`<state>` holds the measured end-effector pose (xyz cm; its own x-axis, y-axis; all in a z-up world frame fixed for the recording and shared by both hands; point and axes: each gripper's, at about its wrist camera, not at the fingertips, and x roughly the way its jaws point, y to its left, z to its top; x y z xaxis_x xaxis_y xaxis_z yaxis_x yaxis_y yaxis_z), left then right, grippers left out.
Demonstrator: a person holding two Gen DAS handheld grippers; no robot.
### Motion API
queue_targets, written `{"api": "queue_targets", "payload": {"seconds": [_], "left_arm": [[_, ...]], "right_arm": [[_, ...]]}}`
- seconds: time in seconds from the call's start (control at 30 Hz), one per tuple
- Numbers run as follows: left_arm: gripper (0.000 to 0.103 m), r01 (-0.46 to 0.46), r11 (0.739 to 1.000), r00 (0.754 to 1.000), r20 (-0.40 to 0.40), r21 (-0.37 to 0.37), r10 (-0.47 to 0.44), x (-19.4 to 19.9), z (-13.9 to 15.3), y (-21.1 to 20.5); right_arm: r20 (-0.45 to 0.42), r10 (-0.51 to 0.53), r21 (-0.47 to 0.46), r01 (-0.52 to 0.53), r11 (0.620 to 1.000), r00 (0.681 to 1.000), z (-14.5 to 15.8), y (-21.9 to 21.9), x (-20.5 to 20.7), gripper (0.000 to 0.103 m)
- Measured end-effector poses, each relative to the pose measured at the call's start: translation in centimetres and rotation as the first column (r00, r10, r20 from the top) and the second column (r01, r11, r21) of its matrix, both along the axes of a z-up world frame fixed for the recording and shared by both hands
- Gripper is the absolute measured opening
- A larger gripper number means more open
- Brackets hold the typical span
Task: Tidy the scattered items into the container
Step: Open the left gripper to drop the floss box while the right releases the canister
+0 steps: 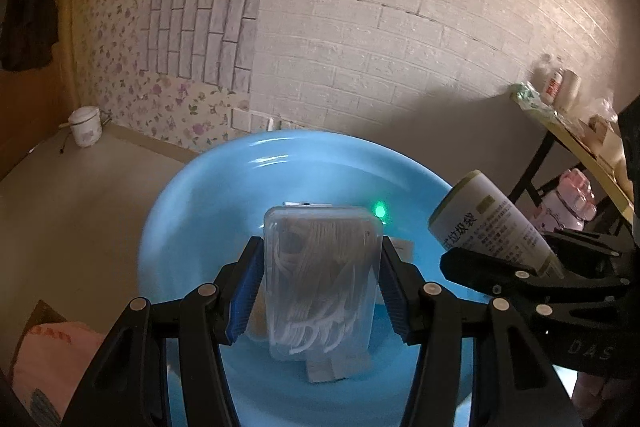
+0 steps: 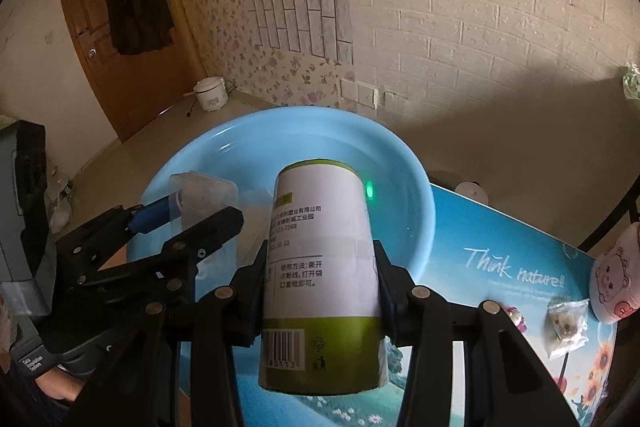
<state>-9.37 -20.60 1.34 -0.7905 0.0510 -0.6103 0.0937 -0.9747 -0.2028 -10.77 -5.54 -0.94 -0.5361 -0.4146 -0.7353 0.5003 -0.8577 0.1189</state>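
Over one blue basin: one floss box, one roll, perhaps papers inside.

The floss pick box sits between the fingers of the left gripper above the basin, with a paper packet lying in the basin beneath it. To its right the roll of garbage bags, tilted, is clamped in the right gripper over the basin's near rim. The basin stands on a table mat; on the mat to the right lie a small plastic pouch and a round piggy case, and a rice cooker stands on the floor by the far wall
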Motion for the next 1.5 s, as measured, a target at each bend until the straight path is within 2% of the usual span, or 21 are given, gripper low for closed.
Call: {"api": "queue_targets", "payload": {"seconds": [0.1, 0.3, 0.63, 1.23, 1.5], "left_arm": [[0.054, -0.009, 1.0, 1.0, 0.025, 0.021, 0.008, -0.6, -0.4, -1.0], [0.055, -0.033, 0.999, 0.999, 0.003, 0.023, 0.033, -0.2, 0.1, -1.7], [0.071, -0.049, 0.998, 0.998, -0.034, 0.03, 0.051, 0.5, 1.4, -1.8], [0.071, -0.056, 0.998, 0.997, -0.055, -0.008, 0.055, 0.4, 2.7, -2.0], [0.072, -0.074, 0.997, 0.996, -0.053, -0.003, 0.074, 0.5, 2.7, -2.4]], "right_arm": [[-0.001, 0.006, -0.002, -0.006, 1.0, 1.0, 0.2, -0.5, -0.2, 0.046], [0.008, 0.011, -0.003, -0.011, 1.0, 1.0, -0.2, -0.8, -0.4, 0.046], [0.005, 0.018, -0.002, -0.018, 1.0, 1.0, -0.2, -0.9, -0.3, 0.046], [0.03, 0.075, -0.02, -0.074, 0.997, 0.997, -0.9, -2.7, -0.9, 0.046], [0.024, 0.094, -0.016, -0.094, 0.995, 0.995, -1.1, -3.3, -1.3, 0.046]]}}
